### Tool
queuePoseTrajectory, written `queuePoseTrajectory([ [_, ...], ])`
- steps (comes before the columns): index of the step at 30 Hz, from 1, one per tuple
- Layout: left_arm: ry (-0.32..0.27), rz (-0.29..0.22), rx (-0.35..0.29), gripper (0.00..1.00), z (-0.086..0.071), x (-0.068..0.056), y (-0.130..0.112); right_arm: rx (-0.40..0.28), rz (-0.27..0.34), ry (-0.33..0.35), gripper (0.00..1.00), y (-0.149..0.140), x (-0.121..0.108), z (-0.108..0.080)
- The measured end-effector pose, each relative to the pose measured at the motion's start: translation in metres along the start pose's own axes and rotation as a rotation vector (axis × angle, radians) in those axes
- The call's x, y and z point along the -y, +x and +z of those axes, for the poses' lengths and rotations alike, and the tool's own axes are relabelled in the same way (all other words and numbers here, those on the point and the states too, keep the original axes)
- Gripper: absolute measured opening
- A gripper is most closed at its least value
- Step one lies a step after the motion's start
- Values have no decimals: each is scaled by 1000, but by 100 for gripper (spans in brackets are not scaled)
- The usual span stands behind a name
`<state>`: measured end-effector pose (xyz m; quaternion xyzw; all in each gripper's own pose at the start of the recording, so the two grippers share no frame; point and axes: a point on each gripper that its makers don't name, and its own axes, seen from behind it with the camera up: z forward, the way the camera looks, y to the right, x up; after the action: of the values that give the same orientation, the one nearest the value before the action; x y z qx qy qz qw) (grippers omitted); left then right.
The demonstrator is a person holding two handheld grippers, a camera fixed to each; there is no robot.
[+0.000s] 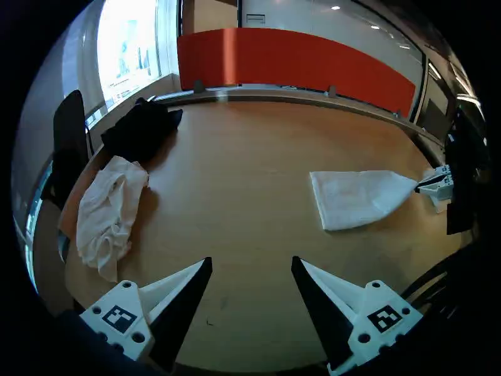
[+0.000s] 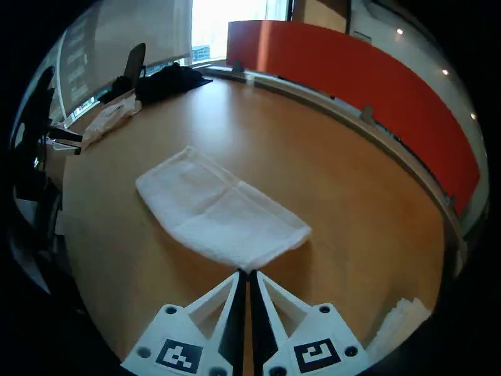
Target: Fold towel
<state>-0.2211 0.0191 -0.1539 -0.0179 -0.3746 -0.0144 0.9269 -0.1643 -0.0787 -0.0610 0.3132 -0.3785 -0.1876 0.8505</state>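
A white towel (image 1: pixel 354 197) lies folded on the wooden table (image 1: pixel 250 169), right of centre. Its right corner is drawn to a point where my right gripper (image 1: pixel 432 185) pinches it. In the right gripper view the towel (image 2: pixel 219 210) stretches away from my right gripper (image 2: pixel 245 274), whose fingers are shut on its near edge. My left gripper (image 1: pixel 250 266) hangs wide open over bare table, well short of the towel, with nothing between its fingers. The left gripper (image 2: pixel 62 141) also appears at the far left edge of the right gripper view.
A crumpled white cloth (image 1: pixel 109 213) lies at the table's left edge with a black garment (image 1: pixel 141 128) behind it. An orange divider (image 1: pixel 294 62) runs along the far edge. Folded white cloths (image 2: pixel 401 319) sit near the right gripper. A dark chair (image 2: pixel 134 62) stands by the window.
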Motion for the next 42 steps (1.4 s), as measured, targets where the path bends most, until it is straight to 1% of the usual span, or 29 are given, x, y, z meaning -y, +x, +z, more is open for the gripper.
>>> queuePoseTrajectory([
  [6,-4,-3,-8,94,-3,0,1,-18,-21,-24,4,9,-10,-15],
  [9,-5,-7,-10,94,-4,0,1,-28,-32,-24,4,17,-10,-17],
  [14,-9,-10,-13,94,-6,-2,1,-57,-60,-5,4,38,-1,-15],
  [18,-9,-11,-17,94,-7,-2,1,-82,-92,26,4,61,14,-11],
  [23,-6,-22,-22,94,-10,0,1,-99,-136,76,4,83,39,0],
  [30,0,-40,-28,94,-16,4,0,-107,-201,158,4,106,81,22],
  [36,9,-50,-33,94,-22,7,-1,-93,-242,226,4,115,117,45],
  [39,14,-54,-35,94,-24,8,-1,-78,-251,255,4,114,132,57],
  [42,18,-58,-38,94,-26,10,-2,-58,-252,275,4,110,142,69],
])
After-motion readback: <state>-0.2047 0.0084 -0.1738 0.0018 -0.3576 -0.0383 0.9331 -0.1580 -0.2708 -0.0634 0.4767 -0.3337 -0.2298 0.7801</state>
